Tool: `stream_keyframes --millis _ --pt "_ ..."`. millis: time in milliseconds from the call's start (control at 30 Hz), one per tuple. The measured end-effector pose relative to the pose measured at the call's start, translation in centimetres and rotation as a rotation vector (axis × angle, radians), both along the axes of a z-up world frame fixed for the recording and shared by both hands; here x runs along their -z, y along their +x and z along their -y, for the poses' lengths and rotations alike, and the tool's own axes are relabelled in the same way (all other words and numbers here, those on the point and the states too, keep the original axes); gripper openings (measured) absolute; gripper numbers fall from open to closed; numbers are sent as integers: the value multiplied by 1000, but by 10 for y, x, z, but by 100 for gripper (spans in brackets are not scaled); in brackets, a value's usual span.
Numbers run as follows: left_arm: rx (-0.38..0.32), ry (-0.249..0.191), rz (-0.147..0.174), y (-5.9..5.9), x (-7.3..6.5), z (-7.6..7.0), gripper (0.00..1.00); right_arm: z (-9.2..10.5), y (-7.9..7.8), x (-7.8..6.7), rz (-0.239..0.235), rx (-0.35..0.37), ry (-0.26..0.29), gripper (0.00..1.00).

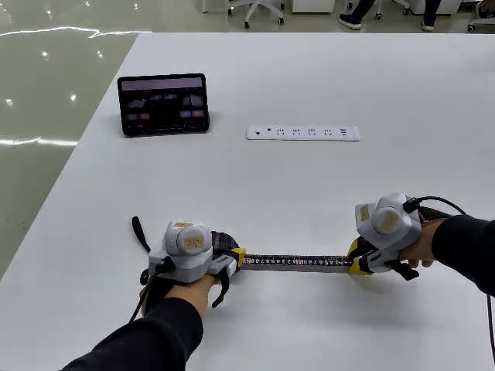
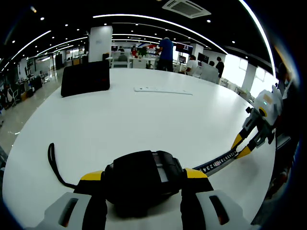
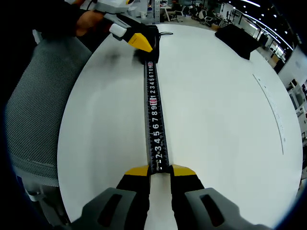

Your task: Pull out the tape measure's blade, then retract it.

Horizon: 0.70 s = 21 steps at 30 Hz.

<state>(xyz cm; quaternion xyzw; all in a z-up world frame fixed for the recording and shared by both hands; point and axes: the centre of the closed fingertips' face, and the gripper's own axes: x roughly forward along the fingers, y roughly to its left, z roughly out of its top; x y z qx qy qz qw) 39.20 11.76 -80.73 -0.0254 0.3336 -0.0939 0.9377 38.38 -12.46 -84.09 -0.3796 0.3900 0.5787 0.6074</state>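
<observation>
Clamping the black rounded tape measure case between its 2 yellow-tipped jaws, the left gripper sits at the lower left of the head view, over the white tabletop. At lower right, the right gripper is pinched on the end of the dark numbered steel blade, which runs straight between both grippers. A black tablet and a white power strip lie further up the frame, well apart from the tape.

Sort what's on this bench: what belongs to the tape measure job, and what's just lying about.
In the job: tape measure, clamped in the left tool; blade, pulled out across the table, its end held by the right tool.
Lying about: tablet; power strip, both farther back.
</observation>
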Motion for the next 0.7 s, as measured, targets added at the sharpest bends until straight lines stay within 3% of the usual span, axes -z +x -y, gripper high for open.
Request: stream_keyframes --millis 700 --pt "4 -9 -6 0 0 0 58 -10 -1 0 3 -1 15 11"
